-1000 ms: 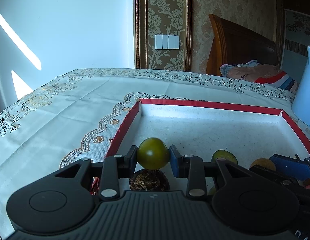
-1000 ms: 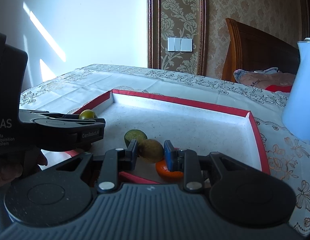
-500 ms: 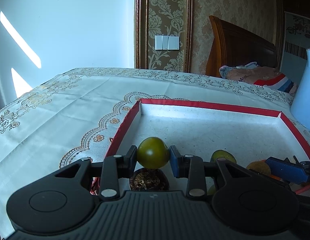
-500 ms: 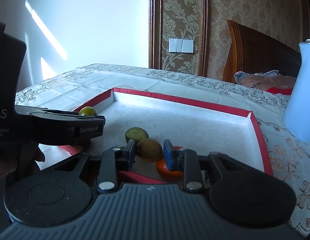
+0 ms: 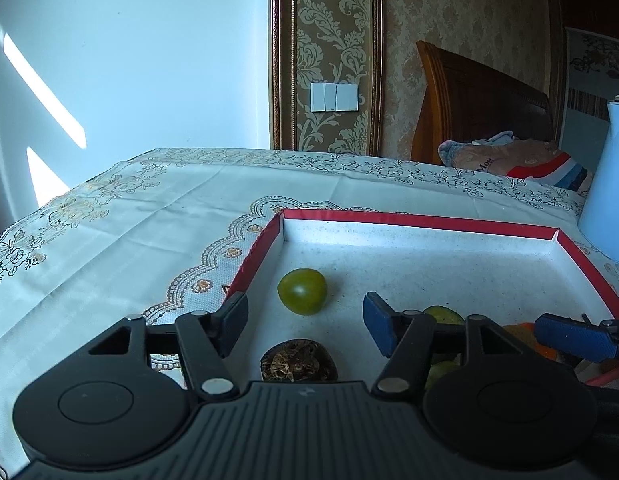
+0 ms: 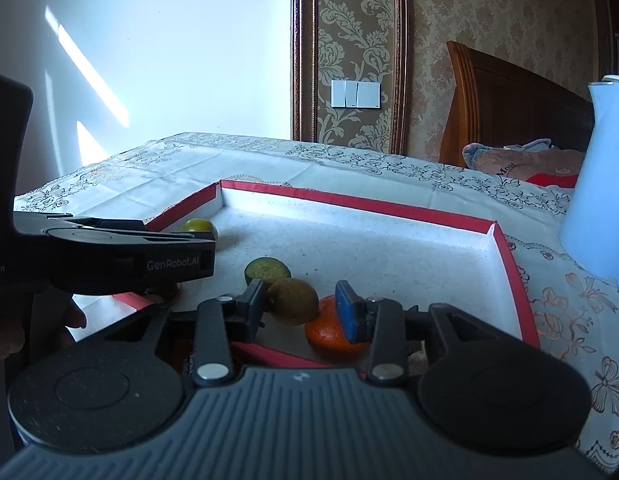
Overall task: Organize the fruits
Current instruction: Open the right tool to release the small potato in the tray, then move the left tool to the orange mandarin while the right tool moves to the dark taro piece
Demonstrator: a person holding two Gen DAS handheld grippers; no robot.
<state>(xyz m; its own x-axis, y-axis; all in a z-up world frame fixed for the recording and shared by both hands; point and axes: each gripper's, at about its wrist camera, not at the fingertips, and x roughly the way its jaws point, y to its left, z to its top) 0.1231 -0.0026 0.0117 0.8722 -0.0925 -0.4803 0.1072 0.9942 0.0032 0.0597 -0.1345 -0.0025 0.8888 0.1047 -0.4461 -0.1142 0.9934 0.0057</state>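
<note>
Left wrist view
Gripper state: left gripper (image 5: 305, 322) has its fingers spread wide, one black pad and one blue pad, with nothing between them.
Green fruit: smooth, round, glossy green fruit (image 5: 302, 291) rests on the tray floor just beyond the spread fingers, near the tray's left wall, touching neither pad.
Brown fruit: rough, wrinkled brown fruit (image 5: 298, 366) lies below the fingers, partly hidden by the gripper body.
Tray: shallow rectangular tray (image 5: 413, 220) with red rim and white speckled lining.
Tablecloth: pale embroidered tablecloth (image 5: 121, 232) with scalloped lace border under the tray.
Other items: pale blue vase (image 5: 609, 200) at right edge; blue pad of the right gripper (image 5: 573, 338) enters from the right.

Right wrist view
Gripper state: right gripper (image 6: 301, 312) has its fingers parted around an olive-brown oval fruit (image 6: 292, 301); the black pad appears to touch it, the blue pad stands clear, so no firm pinch is shown.
Orange: dimpled-skin orange (image 6: 329, 338) lies just behind and below the blue pad, inside the tray.
Dark green fruit: dull, round dark green fruit (image 6: 267, 270) sits just behind the olive-brown one.
Green fruit: seen near the tray's far-left corner, partly behind the left gripper's black body.
Tray rim: red, straight-edged, matte.
</note>
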